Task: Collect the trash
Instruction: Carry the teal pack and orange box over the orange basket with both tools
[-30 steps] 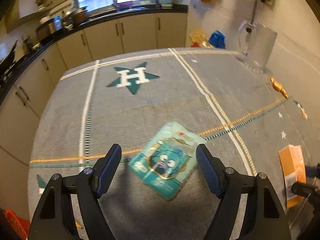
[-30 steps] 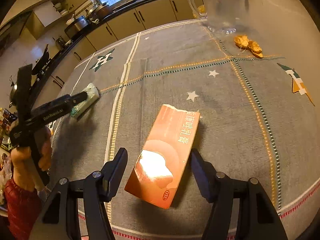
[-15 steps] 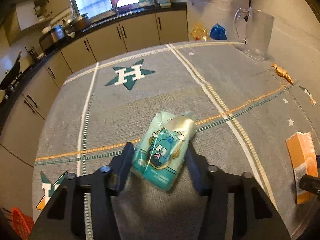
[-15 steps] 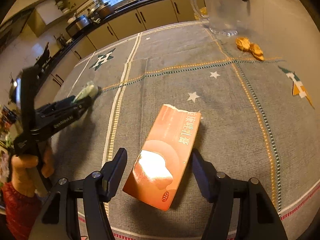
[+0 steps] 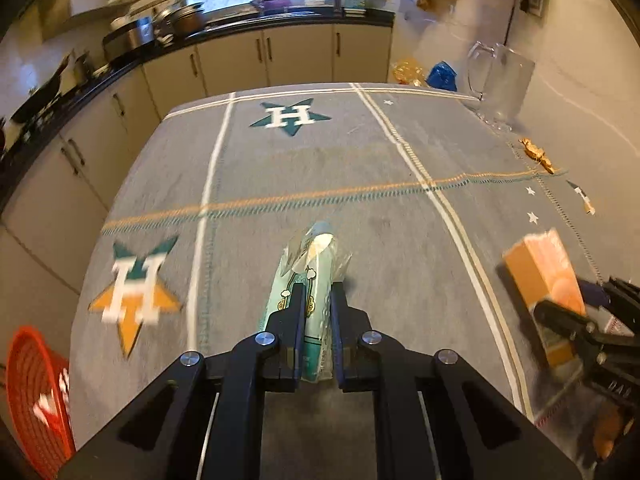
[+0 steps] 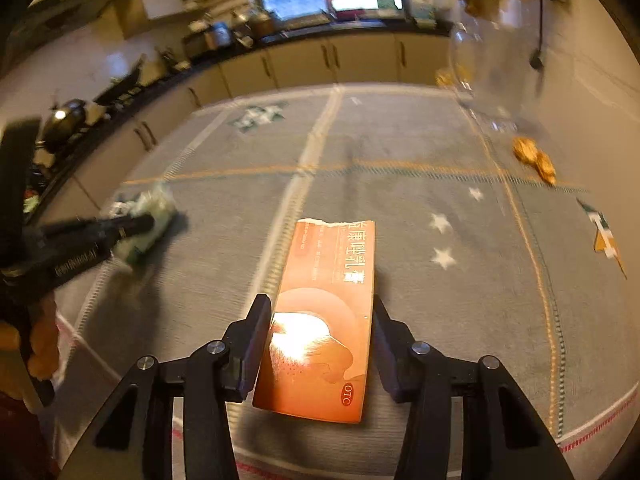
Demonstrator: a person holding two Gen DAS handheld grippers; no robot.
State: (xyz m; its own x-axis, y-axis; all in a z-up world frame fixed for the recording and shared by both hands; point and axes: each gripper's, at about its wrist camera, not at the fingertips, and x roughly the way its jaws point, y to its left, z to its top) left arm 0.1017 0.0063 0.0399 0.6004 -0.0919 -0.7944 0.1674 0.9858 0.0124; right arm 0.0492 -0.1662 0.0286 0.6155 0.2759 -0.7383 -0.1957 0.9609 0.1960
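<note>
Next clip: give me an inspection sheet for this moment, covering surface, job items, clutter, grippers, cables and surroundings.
Surface: grey tablecloth with star motifs.
Job's things: teal snack packet, squeezed; orange carton, torn at the far end; gold wrapper lying near the jug.
Clutter: glass jug; red basket at the table's near left edge.
Grippers: left hand-held gripper shut on the packet; right hand-held gripper closed on the carton's sides.
Cables: black wall cable.
Surroundings: kitchen cabinets, window.
</note>
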